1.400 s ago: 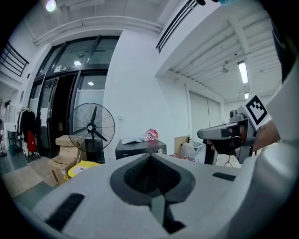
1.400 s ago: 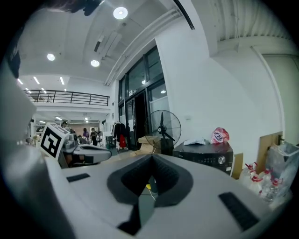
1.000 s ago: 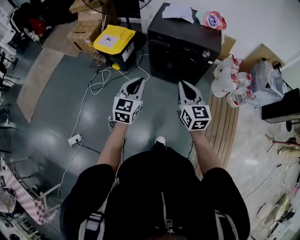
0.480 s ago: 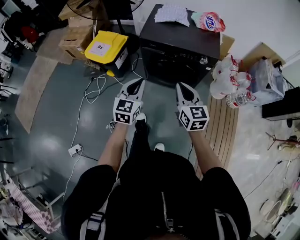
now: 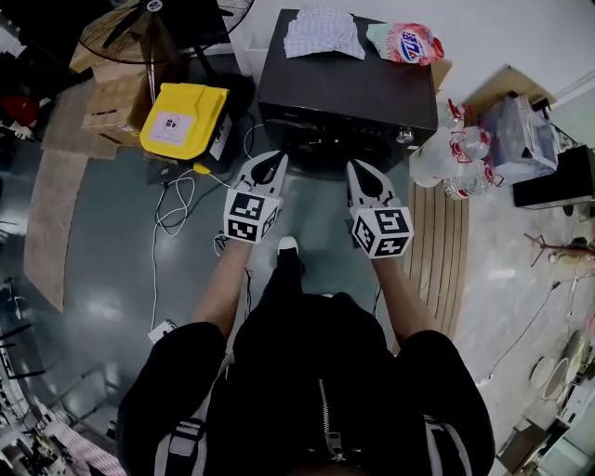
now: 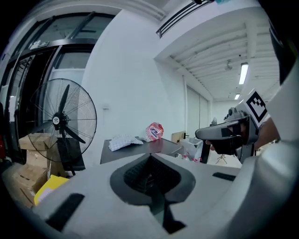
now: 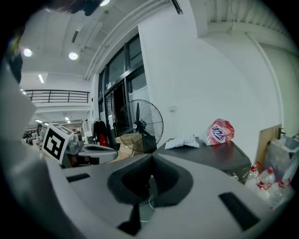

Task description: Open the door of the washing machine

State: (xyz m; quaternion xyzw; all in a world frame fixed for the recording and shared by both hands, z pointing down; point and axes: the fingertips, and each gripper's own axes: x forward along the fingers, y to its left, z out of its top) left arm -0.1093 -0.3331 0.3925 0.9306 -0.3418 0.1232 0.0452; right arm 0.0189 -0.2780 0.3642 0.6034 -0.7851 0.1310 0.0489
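Note:
The black washing machine [image 5: 349, 88] stands against the far wall, its front face just beyond both grippers. Its door looks closed, though the front is dark and partly hidden by the grippers. My left gripper [image 5: 275, 161] is shut and holds nothing, and its tip points at the machine's lower front left. My right gripper [image 5: 354, 168] is also shut and empty, level with the left one and aimed at the front right. The left gripper view shows the machine's top [image 6: 140, 148] over the closed left gripper [image 6: 150, 158]. In the right gripper view the machine [image 7: 212, 154] lies beyond the closed right gripper [image 7: 150, 161].
A crumpled cloth [image 5: 321, 33] and a pink detergent bag [image 5: 404, 42] lie on the machine. A yellow-lidded box [image 5: 181, 121] and a standing fan [image 5: 149, 28] are to its left. Water bottles [image 5: 446, 158] and a slatted board [image 5: 442, 251] sit right. Cables [image 5: 177, 200] cross the floor.
The person has walked toward the washing machine. Both grippers, still shut, are now close to its front face. The yellow box has slid left in view.

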